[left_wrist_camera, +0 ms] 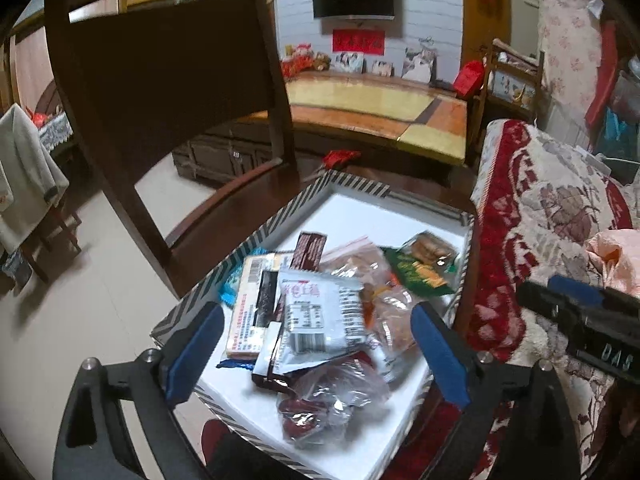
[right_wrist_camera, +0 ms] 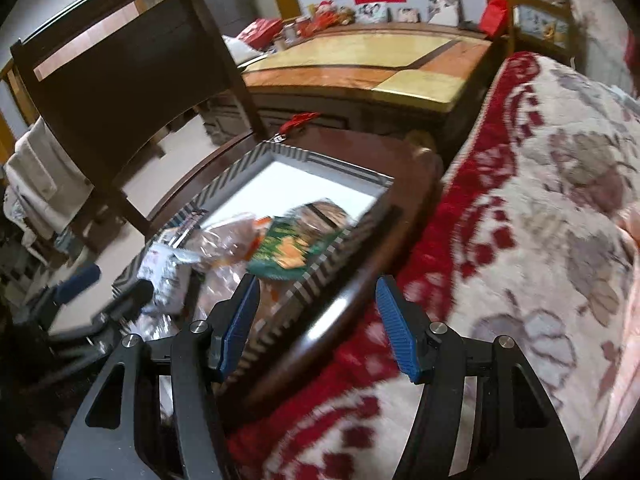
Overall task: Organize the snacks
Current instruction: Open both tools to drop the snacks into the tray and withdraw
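A pile of snack packets fills the near half of a shallow white tray with a grey-and-white striped rim (left_wrist_camera: 280,212), which sits on a dark wooden stool beside a red-and-cream floral blanket (left_wrist_camera: 552,208). The left gripper (left_wrist_camera: 316,354) hangs over the pile with its blue-padded jaws spread wide and nothing between the pads. Directly ahead of it lies a white foil packet with a printed label (left_wrist_camera: 320,316); a tan flat box with a barcode (left_wrist_camera: 250,308) sits just to its left, and a green packet showing biscuits (left_wrist_camera: 424,264) lies farther ahead to its right. A clear bag of dark red sweets (left_wrist_camera: 320,404) rests closest to the tool.

The right gripper (right_wrist_camera: 316,330) straddles the tray's near edge and the blanket, its jaws half parted and empty.

Judging by the heap in the tray, the sorting appears well along, with both tools between items. The next move likely calls for finding any snack outside the tray, then approaching it with the jaws apart.
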### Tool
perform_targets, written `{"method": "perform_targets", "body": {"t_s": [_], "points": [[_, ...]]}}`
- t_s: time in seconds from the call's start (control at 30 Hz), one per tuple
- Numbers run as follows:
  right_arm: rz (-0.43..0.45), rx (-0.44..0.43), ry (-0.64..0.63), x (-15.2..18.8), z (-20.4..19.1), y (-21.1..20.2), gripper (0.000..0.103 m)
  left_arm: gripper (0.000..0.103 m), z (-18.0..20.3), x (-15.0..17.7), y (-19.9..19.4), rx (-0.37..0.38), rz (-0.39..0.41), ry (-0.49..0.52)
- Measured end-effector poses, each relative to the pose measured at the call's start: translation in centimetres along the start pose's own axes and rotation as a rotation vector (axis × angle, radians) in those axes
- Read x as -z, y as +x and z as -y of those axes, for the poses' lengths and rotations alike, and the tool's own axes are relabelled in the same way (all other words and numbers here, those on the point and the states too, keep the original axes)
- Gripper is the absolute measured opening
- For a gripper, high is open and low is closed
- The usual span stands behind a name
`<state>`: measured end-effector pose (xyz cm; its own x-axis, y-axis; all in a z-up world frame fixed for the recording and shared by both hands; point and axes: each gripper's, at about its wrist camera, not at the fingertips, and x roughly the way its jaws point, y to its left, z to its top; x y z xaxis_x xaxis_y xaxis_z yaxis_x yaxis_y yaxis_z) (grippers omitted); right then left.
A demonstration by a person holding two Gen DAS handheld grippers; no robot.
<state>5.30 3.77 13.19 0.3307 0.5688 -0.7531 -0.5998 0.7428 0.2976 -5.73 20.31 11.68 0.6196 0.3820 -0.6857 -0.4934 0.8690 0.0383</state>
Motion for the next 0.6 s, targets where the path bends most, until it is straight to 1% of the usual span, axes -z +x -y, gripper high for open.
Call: {"method": "perform_targets", "body": {"t_s": [0.07,0.17,0.37,0.6], "points": [[0.012,0.015,-0.009,0.9,0.2,-1.1,0.061,0.103,0.3,0.0,-0.7,0.009,0.024,0.005],[0.036,0.031,-0.037,2.1,-0.1,-2.5,0.061,0.103,0.6,0.0,-1.7,0.014,0.052,0.003],[0.056,0.033,-0.082,3.5,-1.2,-4.0,0.061,0.103,1.2,0.2,-2.9,-0.008,0.068,0.026],[0.059,0.028,-0.102,4.1,-1.6,-5.0,0.061,0.103,1.3,0.2,-3.8,0.001,0.080,0.024]]}}
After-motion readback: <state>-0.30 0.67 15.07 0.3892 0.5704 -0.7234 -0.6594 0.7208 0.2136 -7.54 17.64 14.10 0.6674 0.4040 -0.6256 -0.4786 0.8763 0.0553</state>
